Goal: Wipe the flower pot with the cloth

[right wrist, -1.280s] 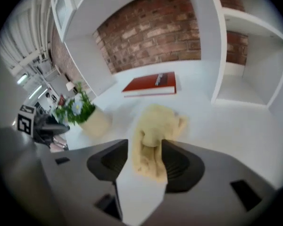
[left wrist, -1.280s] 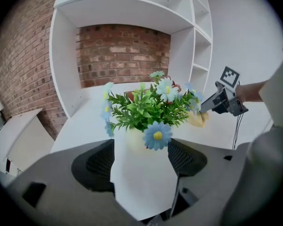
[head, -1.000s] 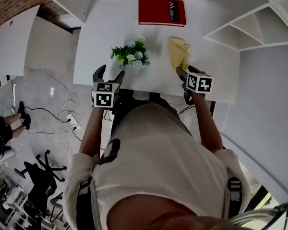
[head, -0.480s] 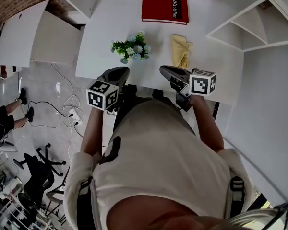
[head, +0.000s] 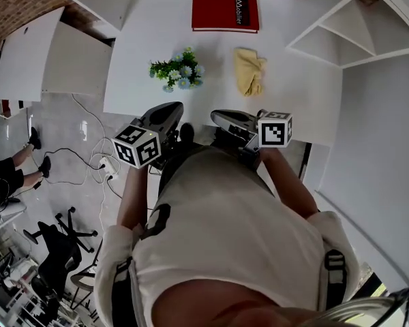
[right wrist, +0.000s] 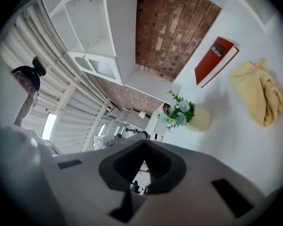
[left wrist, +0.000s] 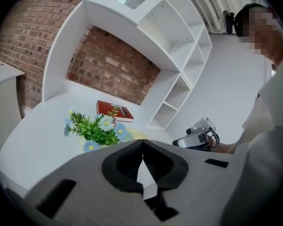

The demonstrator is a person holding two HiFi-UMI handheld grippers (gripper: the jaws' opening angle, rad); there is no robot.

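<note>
The flower pot [head: 176, 69], cream with green leaves and blue and white flowers, stands mid-table; it also shows as the pot [left wrist: 96, 128] and the pot [right wrist: 201, 119] in the gripper views. The crumpled yellow cloth [head: 248, 71] lies to its right, seen again as the cloth [right wrist: 259, 95]. My left gripper [head: 176, 107] hangs off the table's front edge with its jaws just closed on nothing. My right gripper [head: 215, 115] is beside it, shut and empty. The fingertips meet in both gripper views, left gripper [left wrist: 142, 143] and right gripper [right wrist: 144, 145].
A red book [head: 225, 12] lies at the back of the white table [head: 296, 118]. White shelves [head: 334, 26] stand at the right, a white desk [head: 27, 53] at the left. Cables, office chairs [head: 54, 244] and a seated person's legs [head: 7, 176] are on the floor at left.
Both grippers were open at the table's front edge, the right one beside the cloth. They have shut, lifted and pulled back toward my body, their tips now turned toward each other.
</note>
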